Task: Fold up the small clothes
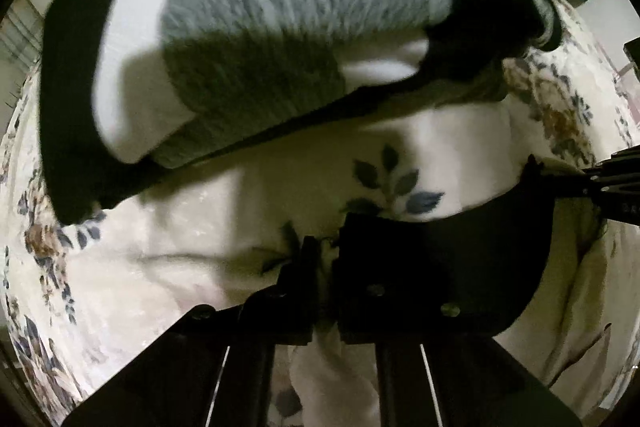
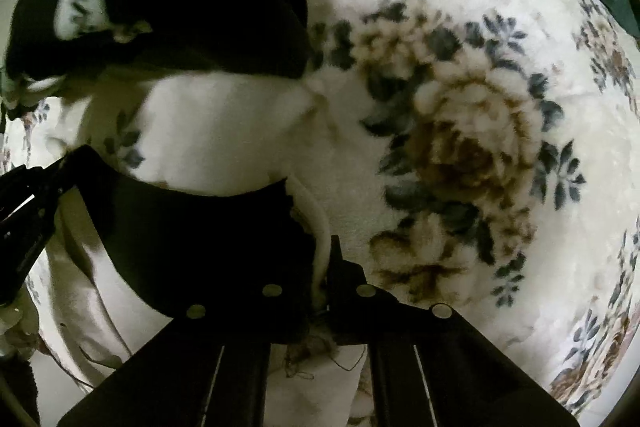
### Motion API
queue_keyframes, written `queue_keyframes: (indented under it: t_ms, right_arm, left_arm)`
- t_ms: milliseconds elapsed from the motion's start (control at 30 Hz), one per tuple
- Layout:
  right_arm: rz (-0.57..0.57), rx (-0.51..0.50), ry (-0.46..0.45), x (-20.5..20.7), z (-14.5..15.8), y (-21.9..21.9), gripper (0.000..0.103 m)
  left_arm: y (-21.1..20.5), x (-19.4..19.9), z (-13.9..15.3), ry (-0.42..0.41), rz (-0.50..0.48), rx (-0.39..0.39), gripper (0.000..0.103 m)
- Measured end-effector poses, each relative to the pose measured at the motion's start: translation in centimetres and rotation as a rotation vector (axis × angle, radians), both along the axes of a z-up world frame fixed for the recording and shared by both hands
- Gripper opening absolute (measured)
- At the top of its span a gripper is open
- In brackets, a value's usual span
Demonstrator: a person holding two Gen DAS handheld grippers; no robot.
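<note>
Both hand-held grippers, left (image 1: pixel 326 259) & right (image 2: pixel 324 275), clamped on the black hem of a white garment (image 2: pixel 224 131), apparently lifted over the floral blanket (image 2: pixel 460 147). Keep hem taut & level betw. grips; lay down without slack.

Our left gripper (image 1: pixel 330 259) is matte black, with two blocky fingers on flat angular plates. Round silver screw heads (image 1: pixel 450 309) dot those plates, and thin pale stripes run along the dark rails beneath. Our right gripper (image 2: pixel 326 267) is built alike: black fingers, four round silver screws (image 2: pixel 272 290) in a row, and the same pale stripes on its rails. Faint lettering on its body is too blurred to read.
</note>
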State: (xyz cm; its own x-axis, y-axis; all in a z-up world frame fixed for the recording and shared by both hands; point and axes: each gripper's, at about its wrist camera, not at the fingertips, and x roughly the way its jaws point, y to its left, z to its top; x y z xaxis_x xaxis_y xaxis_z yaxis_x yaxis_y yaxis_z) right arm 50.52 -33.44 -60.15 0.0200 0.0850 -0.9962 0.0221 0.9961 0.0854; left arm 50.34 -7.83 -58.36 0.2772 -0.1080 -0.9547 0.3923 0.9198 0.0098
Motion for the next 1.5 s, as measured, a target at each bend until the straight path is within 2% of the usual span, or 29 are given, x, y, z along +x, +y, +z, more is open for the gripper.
queue_keyframes:
  t_ms: [200, 367, 500, 700, 833, 933, 1100, 1167, 1233, 1300, 1333, 1367, 1400, 1467, 1500]
  right_arm:
    - [-0.076, 0.066, -0.081, -2.3, 4.0, -2.2, 0.006]
    - [-0.142, 0.137, -0.139, -6.1, 8.0, -3.5, 0.006]
    - [-0.18, 0.192, -0.169, -10.3, 11.1, -2.5, 0.006]
    - [-0.191, 0.237, -0.181, -18.5, 12.2, 0.4, 0.006]
    - [-0.188, 0.231, -0.138, -23.7, 10.6, 1.8, 0.006]
    - [-0.187, 0.2, -0.06, -28.3, 8.0, 2.8, 0.006]
    - [-0.196, 0.2, 0.054, -32.3, 4.4, 3.3, 0.006]
    - [-0.214, 0.222, 0.125, -33.6, 3.3, 2.7, 0.012]
    - [-0.24, 0.231, 0.167, -34.5, 3.0, 1.7, 0.024]
    - [-0.295, 0.234, 0.204, -35.4, 2.9, -0.1, 0.049]
    - [-0.338, 0.241, 0.199, -35.8, 3.1, -1.4, 0.05]
    - [-0.37, 0.257, 0.191, -35.9, 3.2, -2.3, 0.05]
    - [-0.402, 0.276, 0.179, -35.9, 3.3, -3.1, 0.05]
    - [-0.489, 0.352, 0.129, -35.2, 3.6, -4.9, 0.05]
    - [-0.523, 0.385, 0.105, -34.7, 3.7, -5.5, 0.05]
  left_arm:
    - [1.6, -2.3, 3.9, -0.063, 0.057, -0.07, 0.005]
    - [3.6, -5.1, 7.1, -0.089, 0.112, -0.138, 0.005]
    - [5.4, -9.2, 9.5, -0.096, 0.179, -0.19, 0.005]
    - [8.2, -17.7, 10.9, -0.073, 0.27, -0.231, 0.005]
    - [9.4, -22.6, 9.8, -0.012, 0.315, -0.249, 0.005]
    - [10.1, -26.1, 7.5, 0.051, 0.354, -0.25, 0.005]
    - [10.9, -29.6, 4.5, 0.14, 0.379, -0.248, 0.009]
    - [11.7, -30.8, 4.0, 0.187, 0.399, -0.25, 0.01]
    - [12.9, -32.2, 4.3, 0.204, 0.421, -0.219, 0.01]
    - [14.7, -33.0, 4.8, 0.207, 0.47, -0.22, 0.022]
    - [15.7, -33.1, 5.0, 0.21, 0.499, -0.242, 0.027]
    - [16.5, -32.9, 5.1, 0.212, 0.523, -0.266, 0.037]
    - [17.4, -32.4, 5.4, 0.201, 0.554, -0.292, 0.042]
    - [18.4, -30.7, 5.5, 0.184, 0.582, -0.34, 0.052]
    - [18.4, -29.8, 5.5, 0.18, 0.586, -0.358, 0.053]
